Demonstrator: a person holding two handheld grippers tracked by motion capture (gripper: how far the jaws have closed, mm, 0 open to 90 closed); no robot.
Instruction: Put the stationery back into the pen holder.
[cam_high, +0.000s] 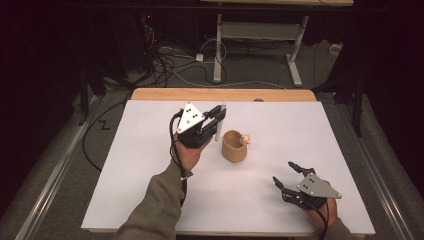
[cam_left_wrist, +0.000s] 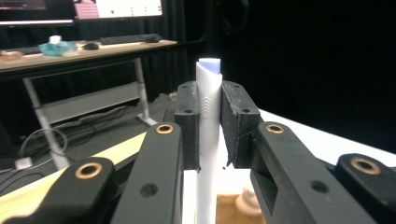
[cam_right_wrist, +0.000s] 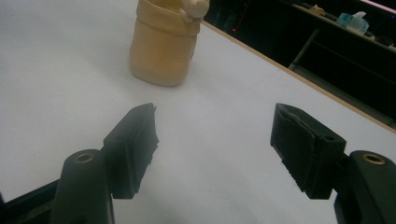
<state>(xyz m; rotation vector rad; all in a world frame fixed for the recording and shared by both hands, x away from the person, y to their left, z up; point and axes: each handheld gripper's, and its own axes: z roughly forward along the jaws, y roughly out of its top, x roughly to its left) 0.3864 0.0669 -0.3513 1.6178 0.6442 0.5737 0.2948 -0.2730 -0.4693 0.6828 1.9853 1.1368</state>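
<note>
A tan cup (cam_high: 234, 145) with a small pale figure on its rim stands near the middle of the white table (cam_high: 150, 190); the same cup (cam_right_wrist: 162, 44) rises ahead in the right gripper view. Just left of the cup, my left gripper (cam_high: 218, 116) is shut on a slim white pen-like tube (cam_high: 220, 125) held upright. In the left gripper view the tube (cam_left_wrist: 208, 135) is pinched between both pads, its blue-tipped top standing above them. My right gripper (cam_high: 286, 172) rests low at the front right, open, nothing between its pads (cam_right_wrist: 133, 140).
A wooden strip (cam_high: 222, 94) borders the table's far edge. Beyond it lie cables on the floor (cam_high: 175, 65) and the legs of a desk (cam_high: 295, 55). Dark surroundings close in on both sides.
</note>
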